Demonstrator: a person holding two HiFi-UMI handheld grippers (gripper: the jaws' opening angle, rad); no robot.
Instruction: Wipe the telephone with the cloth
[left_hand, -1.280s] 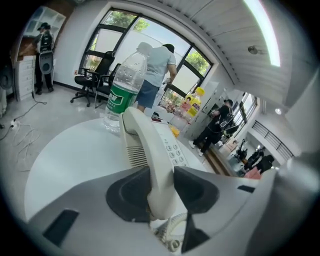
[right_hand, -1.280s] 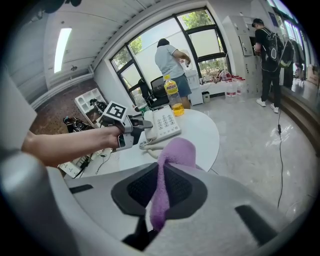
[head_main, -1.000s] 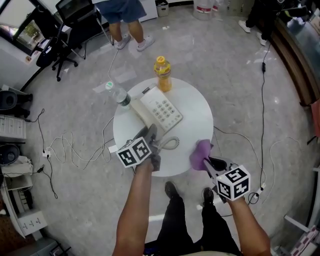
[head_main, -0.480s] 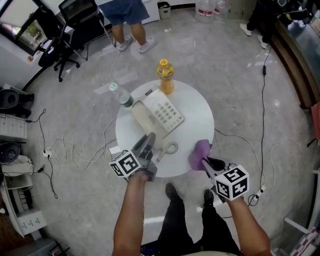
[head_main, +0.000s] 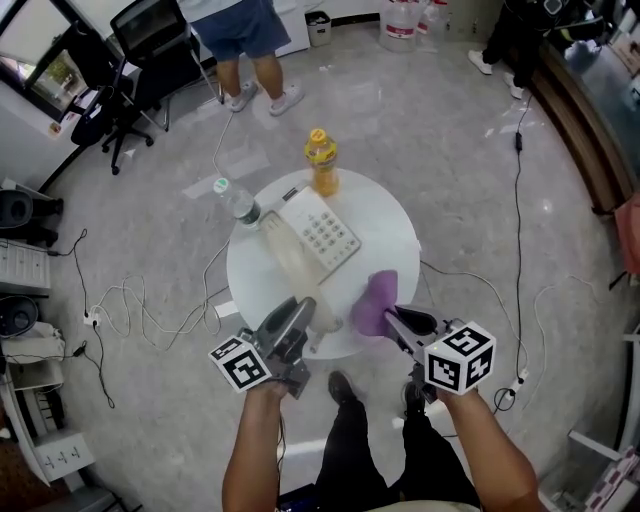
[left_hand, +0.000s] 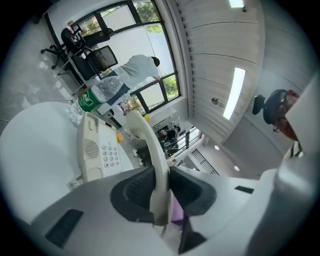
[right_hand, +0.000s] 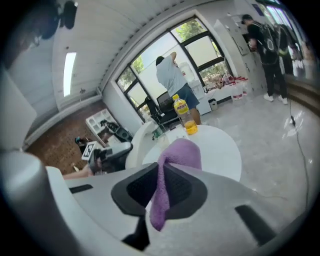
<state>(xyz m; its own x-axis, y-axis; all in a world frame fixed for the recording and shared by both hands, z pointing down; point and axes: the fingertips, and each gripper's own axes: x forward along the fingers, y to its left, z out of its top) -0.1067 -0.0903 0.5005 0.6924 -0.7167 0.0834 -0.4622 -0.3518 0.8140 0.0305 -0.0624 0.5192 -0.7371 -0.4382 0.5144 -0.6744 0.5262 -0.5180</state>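
No writing can be read anywhere. The water bottle (left_hand: 97, 95) has a green label and cap, the yellow drink bottle (right_hand: 183, 114) has a yellow and red label, and the print on both is too small to make out. The telephone (head_main: 320, 233) has a grid of keys whose marks are not legible. Each gripper carries a cube of black and white squares.

The telephone base sits at the far middle of the round white table (head_main: 400, 240), with the yellow drink bottle just beyond it and the water bottle at the far left edge. Its handset (head_main: 290, 265) is off the base, held up at a slant over the table's near left part. The left gripper (head_main: 295, 315) pinches its near end, with both pads pressed on the cream plastic. The right gripper (head_main: 395, 318), at the near right edge, is clamped on the purple cloth (head_main: 372, 303), which bunches out ahead of its jaws and hangs below them.

Only the head view shows the cables on the floor, an office chair (head_main: 150, 40) and a person (head_main: 240, 30) standing at the far side. Only the left gripper view shows the speaker grille beside the keys. The right gripper view alone shows the left gripper from the side, at its left.
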